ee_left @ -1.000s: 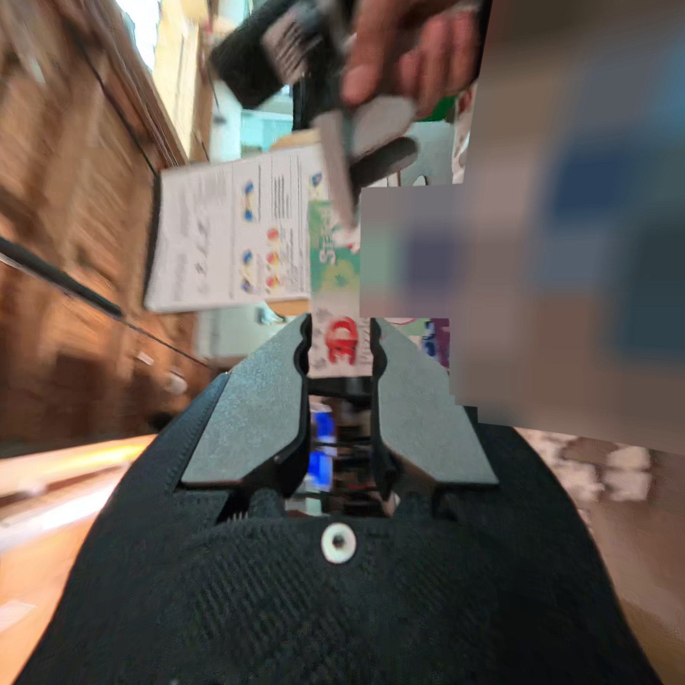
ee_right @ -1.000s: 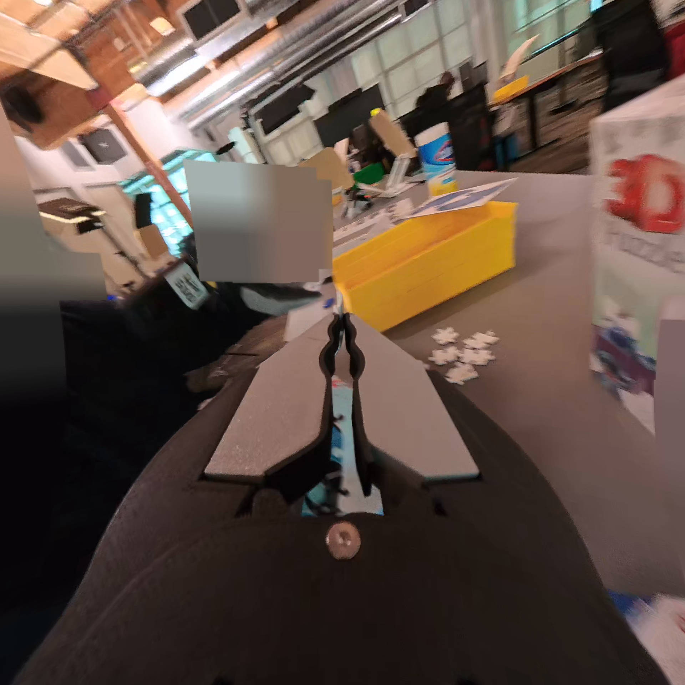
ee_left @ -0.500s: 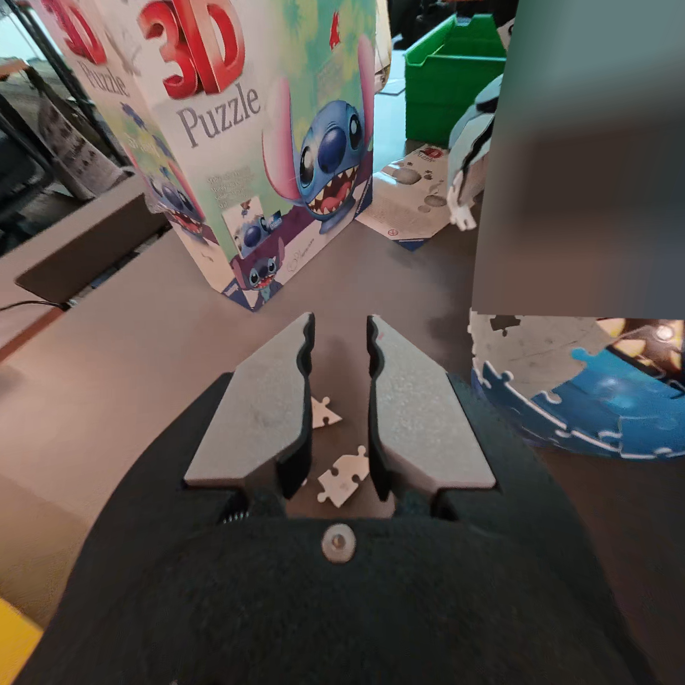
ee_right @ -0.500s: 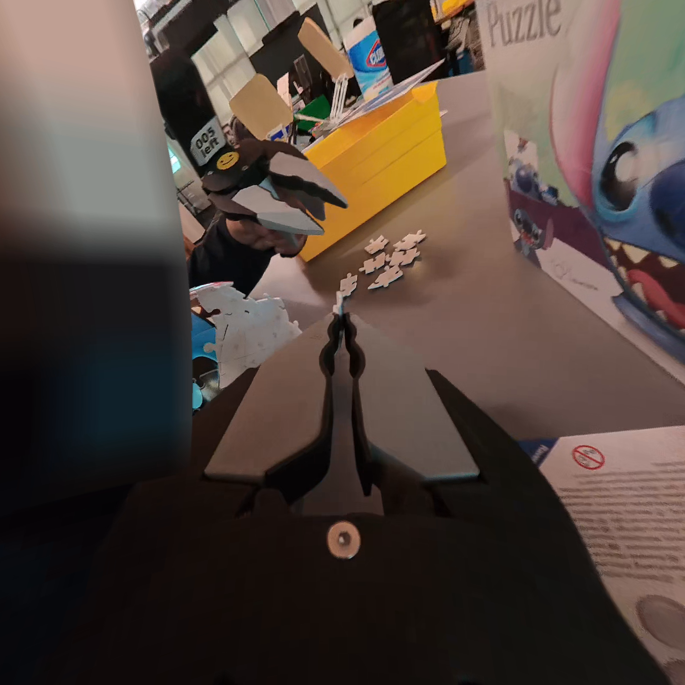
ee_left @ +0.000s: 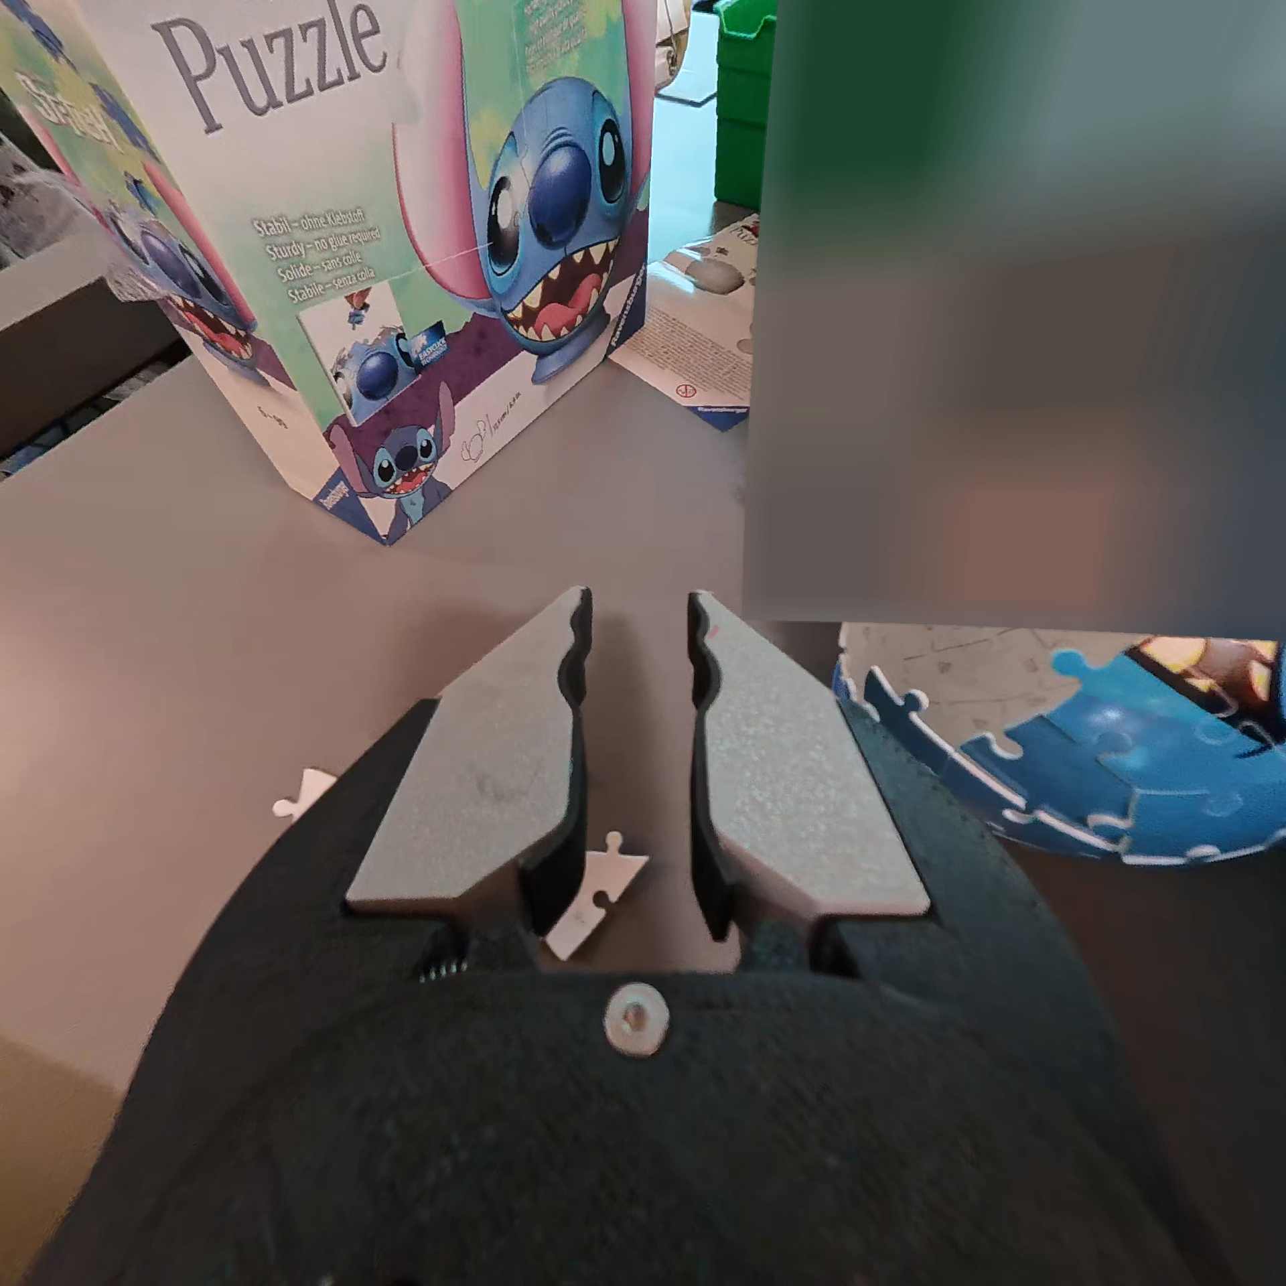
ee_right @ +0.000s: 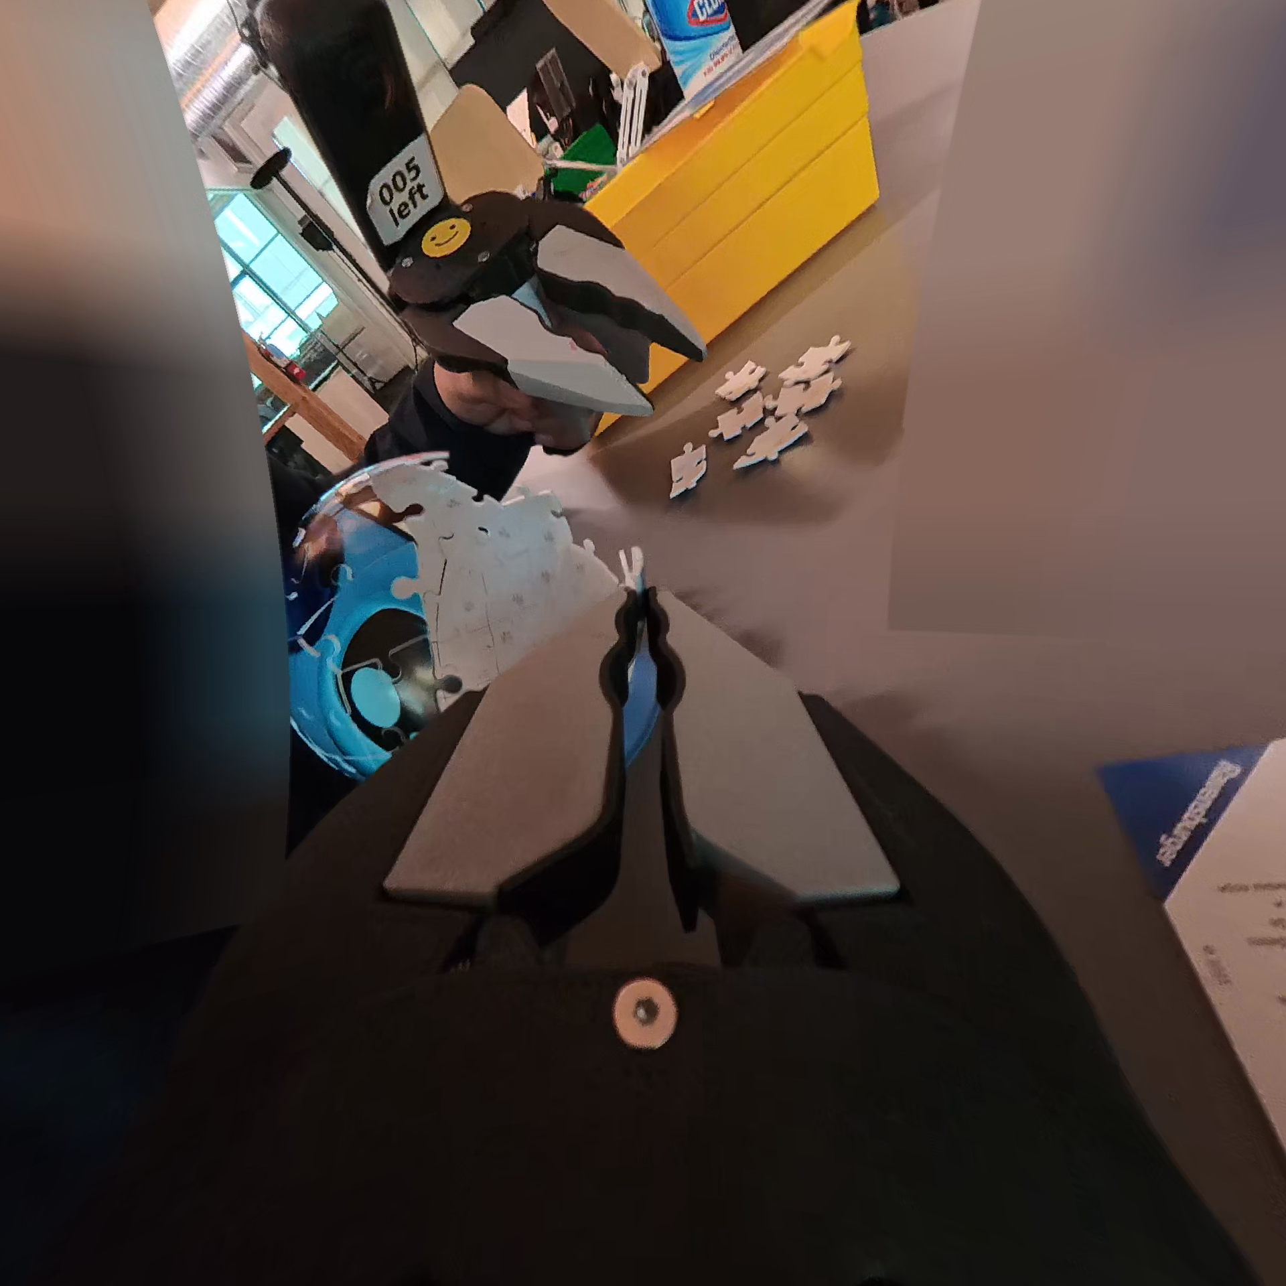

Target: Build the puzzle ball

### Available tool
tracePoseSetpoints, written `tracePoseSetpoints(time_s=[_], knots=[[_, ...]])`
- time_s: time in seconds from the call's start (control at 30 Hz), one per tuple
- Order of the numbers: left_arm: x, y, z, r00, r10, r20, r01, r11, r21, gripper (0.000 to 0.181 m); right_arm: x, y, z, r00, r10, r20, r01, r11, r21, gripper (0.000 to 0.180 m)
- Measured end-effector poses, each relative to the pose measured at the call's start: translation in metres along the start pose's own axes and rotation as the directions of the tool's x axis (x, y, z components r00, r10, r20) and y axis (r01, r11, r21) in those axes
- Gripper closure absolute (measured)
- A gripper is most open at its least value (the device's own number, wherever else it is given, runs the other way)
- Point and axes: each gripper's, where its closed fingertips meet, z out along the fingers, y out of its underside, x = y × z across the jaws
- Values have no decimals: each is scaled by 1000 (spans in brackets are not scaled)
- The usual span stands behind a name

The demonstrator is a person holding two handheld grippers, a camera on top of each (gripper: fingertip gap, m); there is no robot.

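- Left tongs (ee_left: 639, 604) hung over the grey counter (ee_left: 174, 626) with their jaws parted and nothing between them; seen from the right wrist view they (ee_right: 671, 379) hovered above the counter near a yellow bin (ee_right: 751, 181), a hand (ee_right: 501, 410) gripping them from below
- Right tongs (ee_right: 639, 595) were clenched on a thin puzzle piece (ee_right: 632, 562), whose white tabs stuck out just past the tips
- Beneath the left tongs lay one white, face-down loose piece (ee_left: 598, 887), showing in the gap between the two fingers (ee_left: 487, 765); a second white piece (ee_left: 303, 793) peeked out at the tongs' left side
- Part-built puzzle ball (ee_left: 1085, 758) sat on the counter just right of the left tongs, a blue curved shell with a white inner face and jagged open rim; in the right wrist view the ball (ee_right: 417, 598) lay left of the right tongs' tips, close to the held piece, though whether they touched could not be told
- A cluster of white pieces (ee_right: 772, 407) lay scattered on the counter in front of the yellow bin
- Puzzle box (ee_left: 376, 229) stood upright on the counter ahead of the left tongs, with a printed leaflet (ee_left: 696, 334) lying flat to its right
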Motion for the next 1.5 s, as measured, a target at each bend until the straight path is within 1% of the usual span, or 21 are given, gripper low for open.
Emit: tracePoseSetpoints(time_s=[0.13, 0.2, 0.3, 0.47, 0.67, 0.77, 0.97, 1.27, 1.4, 1.5], knots=[[3, 10, 6, 1000, -13, -28, 12, 999, -37, 155, 3, 5, 2, 1000, 24, 2, -24, 1000, -16, 180], [7, 13, 7, 998, -29, -60, 25, 998, -52, 156, 2, 7, 4, 998, 53, 25, -53, 998, -22, 180], [8, 14, 8, 995, -61, -81, 57, 997, -50, 156, 1, 7, 5, 998, 58, 33, -57, 998, -23, 180], [27, 21, 12, 979, -46, -199, 33, 997, -65, 155, 2, 6, 5, 999, 45, 28, -44, 999, -24, 180], [36, 22, 11, 952, -103, -288, 90, 994, -60, 154, 2, 6, 5, 998, 53, 32, -52, 998, -26, 180], [42, 24, 7, 937, -95, -335, 79, 995, -62, 154, 2, 6, 5, 998, 54, 32, -53, 998, -24, 180], [49, 26, 0, 926, -49, -375, 31, 998, -54, 156, 2, 6, 5, 998, 57, 33, -56, 998, -25, 180], [58, 29, -9, 897, -47, -439, 24, 998, -58, 162, 3, 7, 6, 997, 62, 35, -61, 998, -26, 180], [63, 33, -12, 879, -74, -471, 34, 995, -93, 161, 3, 6, 5, 998, 60, 32, -59, 998, -26, 180], [68, 35, -15, 872, -61, -485, 13, 995, -101, 160, 4, 5, 4, 998, 54, 31, -54, 998, -18, 180]])
